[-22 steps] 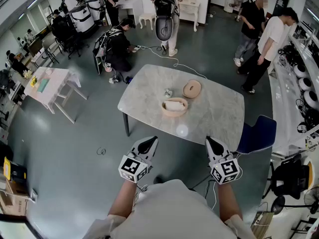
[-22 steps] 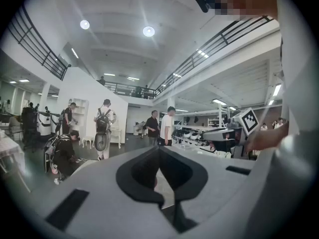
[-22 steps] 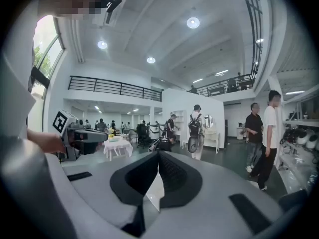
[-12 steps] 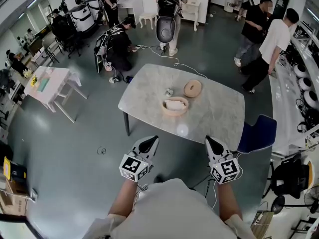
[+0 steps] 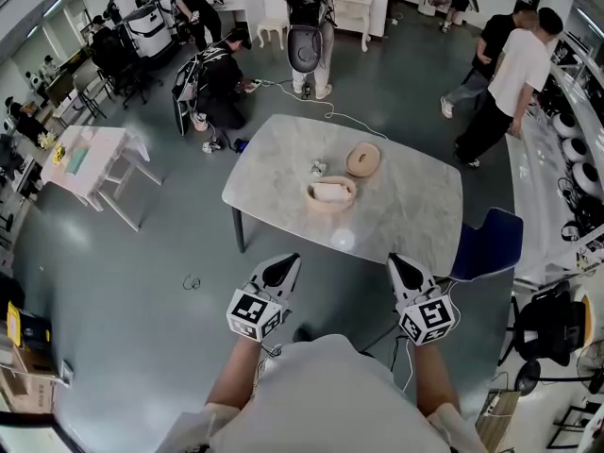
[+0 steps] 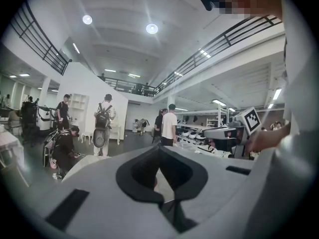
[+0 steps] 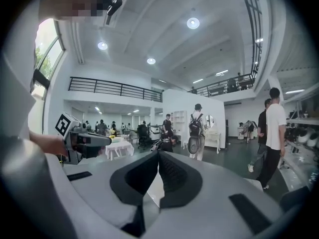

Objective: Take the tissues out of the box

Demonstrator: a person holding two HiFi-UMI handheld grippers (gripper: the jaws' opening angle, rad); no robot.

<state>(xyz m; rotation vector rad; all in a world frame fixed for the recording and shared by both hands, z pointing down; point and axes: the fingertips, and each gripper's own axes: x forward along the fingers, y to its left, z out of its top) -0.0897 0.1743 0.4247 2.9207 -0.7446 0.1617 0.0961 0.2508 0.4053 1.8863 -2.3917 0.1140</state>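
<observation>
In the head view a round, pale wooden tissue box (image 5: 330,197) stands open in the middle of a marble table (image 5: 415,220), white tissue showing inside. Its round lid (image 5: 363,159) lies just behind it to the right, and a small grey object (image 5: 319,168) sits beside that. My left gripper (image 5: 283,263) and right gripper (image 5: 398,262) are held side by side in front of the table's near edge, well short of the box. Both are shut with nothing between the jaws, as the left gripper view (image 6: 159,149) and the right gripper view (image 7: 158,154) confirm.
A blue chair (image 5: 487,247) stands at the table's right front corner. A white side table (image 5: 90,163) is off to the left. Several people (image 5: 505,78) stand or crouch beyond the table, and a cable (image 5: 330,116) trails across the grey floor.
Both grippers stay where they were, shut. The head view has tipped slightly, so the table sits a little higher in the picture. The people at the back right have walked on.
</observation>
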